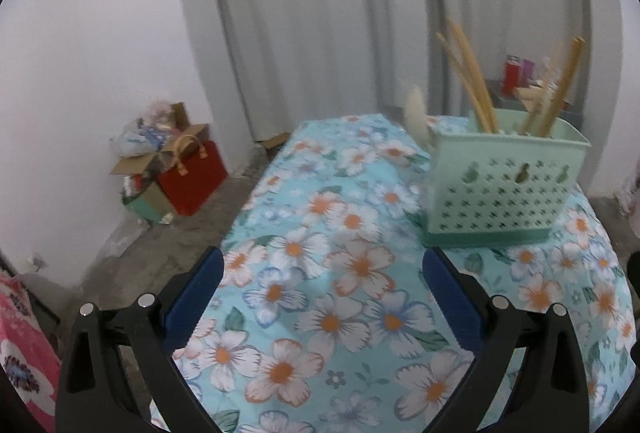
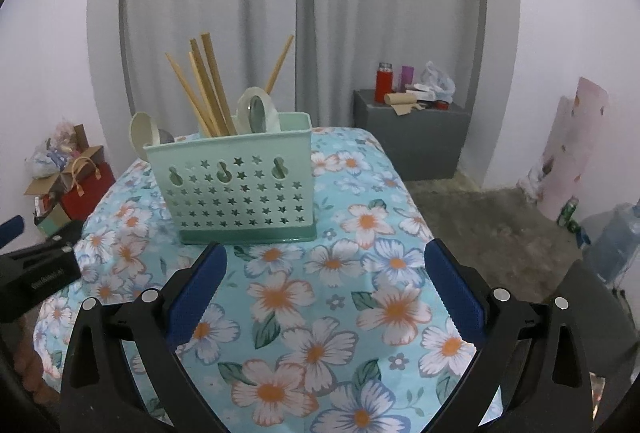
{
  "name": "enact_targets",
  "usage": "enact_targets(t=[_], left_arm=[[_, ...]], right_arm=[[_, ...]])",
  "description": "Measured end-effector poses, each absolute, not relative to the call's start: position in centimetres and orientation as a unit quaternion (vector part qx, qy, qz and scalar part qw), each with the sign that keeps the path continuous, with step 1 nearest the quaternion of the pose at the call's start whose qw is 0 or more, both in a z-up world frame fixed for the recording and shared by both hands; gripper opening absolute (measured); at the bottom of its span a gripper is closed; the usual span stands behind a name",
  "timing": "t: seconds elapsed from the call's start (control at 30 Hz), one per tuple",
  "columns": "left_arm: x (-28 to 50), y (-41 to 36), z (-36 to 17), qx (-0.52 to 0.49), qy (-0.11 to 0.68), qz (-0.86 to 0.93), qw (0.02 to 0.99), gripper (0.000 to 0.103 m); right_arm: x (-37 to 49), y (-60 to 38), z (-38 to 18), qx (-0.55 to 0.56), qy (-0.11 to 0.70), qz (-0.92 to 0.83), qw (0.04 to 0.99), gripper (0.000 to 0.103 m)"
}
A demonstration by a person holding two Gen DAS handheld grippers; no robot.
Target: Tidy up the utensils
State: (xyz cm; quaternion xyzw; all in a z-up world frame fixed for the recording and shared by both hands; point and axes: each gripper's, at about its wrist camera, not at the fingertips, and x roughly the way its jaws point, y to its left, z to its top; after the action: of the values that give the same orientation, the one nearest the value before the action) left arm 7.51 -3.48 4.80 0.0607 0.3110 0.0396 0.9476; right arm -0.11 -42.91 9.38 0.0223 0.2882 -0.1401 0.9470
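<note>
Chopsticks [image 2: 208,85] and pale spoons [image 2: 142,135] stand upright in the mint caddy [image 2: 232,185] on the floral-clothed counter [image 2: 360,293]. Just short of the caddy, the left hand-held gripper [image 1: 322,269] and right hand-held gripper [image 2: 326,261] both gape wide, holding nothing.

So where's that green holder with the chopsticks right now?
The green holder stands on the floral tablecloth, just beyond the right tool; in the left view it sits right of centre.
</note>
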Motion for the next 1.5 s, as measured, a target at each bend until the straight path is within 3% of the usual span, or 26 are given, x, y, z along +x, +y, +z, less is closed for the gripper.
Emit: enact_targets(t=[1.5], left_arm=[[7.1,-2.6,4.9,0.037,0.306,0.045,0.950,0.098]], right_arm=[[0.2,-44.2,9.2,0.015,0.292,-0.154,0.944,0.095]])
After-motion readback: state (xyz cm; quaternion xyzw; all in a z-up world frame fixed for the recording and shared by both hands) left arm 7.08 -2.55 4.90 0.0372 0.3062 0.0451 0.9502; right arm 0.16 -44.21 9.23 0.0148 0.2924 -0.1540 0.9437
